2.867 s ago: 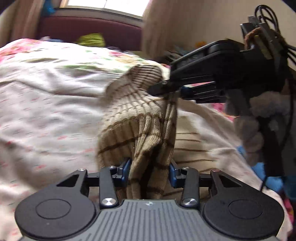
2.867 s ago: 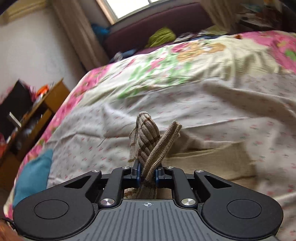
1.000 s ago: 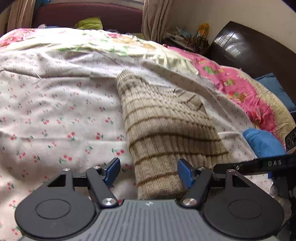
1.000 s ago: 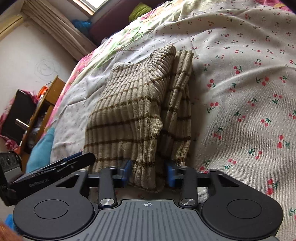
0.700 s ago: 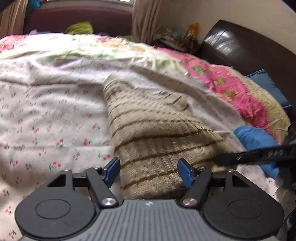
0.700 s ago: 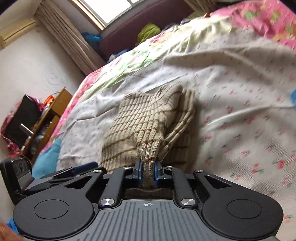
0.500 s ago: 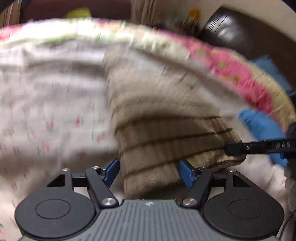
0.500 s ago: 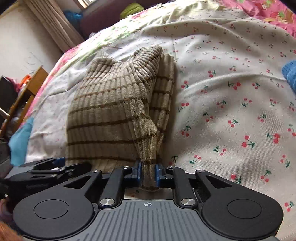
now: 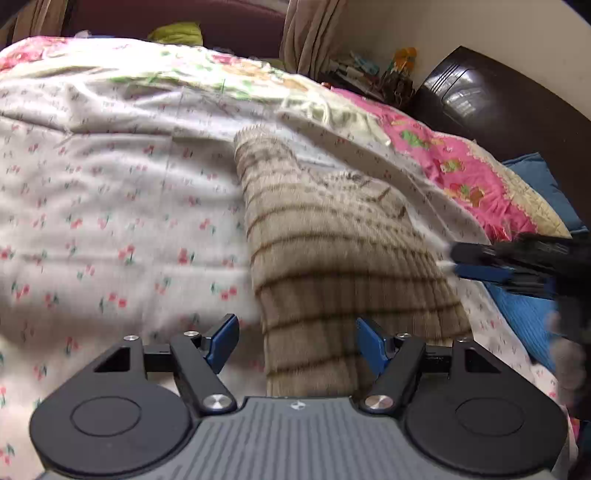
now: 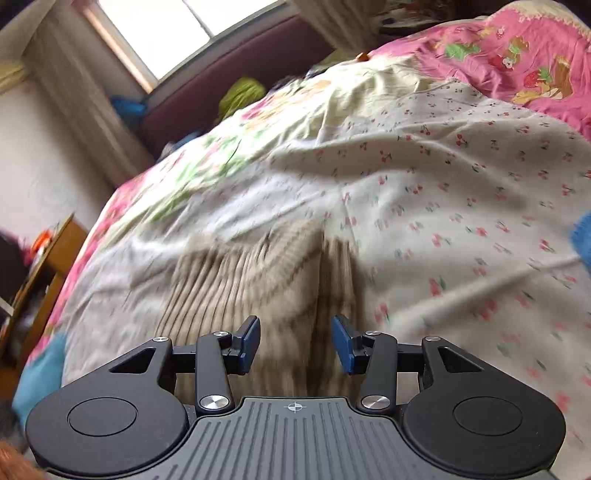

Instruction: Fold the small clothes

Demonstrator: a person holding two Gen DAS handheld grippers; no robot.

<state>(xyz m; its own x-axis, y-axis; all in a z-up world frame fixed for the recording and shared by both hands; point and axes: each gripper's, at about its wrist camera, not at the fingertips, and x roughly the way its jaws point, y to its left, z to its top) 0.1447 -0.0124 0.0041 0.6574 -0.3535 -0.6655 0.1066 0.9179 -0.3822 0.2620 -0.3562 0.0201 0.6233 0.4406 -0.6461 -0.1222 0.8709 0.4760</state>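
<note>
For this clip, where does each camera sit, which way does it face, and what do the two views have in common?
Left wrist view: sits on the left tool, looking down along its open jaws at the striped knit garment on the cherry-print sheet; the right tool shows at the right edge.
Right wrist view: sits on the right tool, jaws opening, nothing gripped, facing the same garment and the window; no hand visible.
Shared: garment, sheet, blue cloth.

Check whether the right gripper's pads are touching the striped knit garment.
Apart. The right wrist view shows the right gripper opening, a gap between each blue pad and the striped knit garment beneath.
</note>
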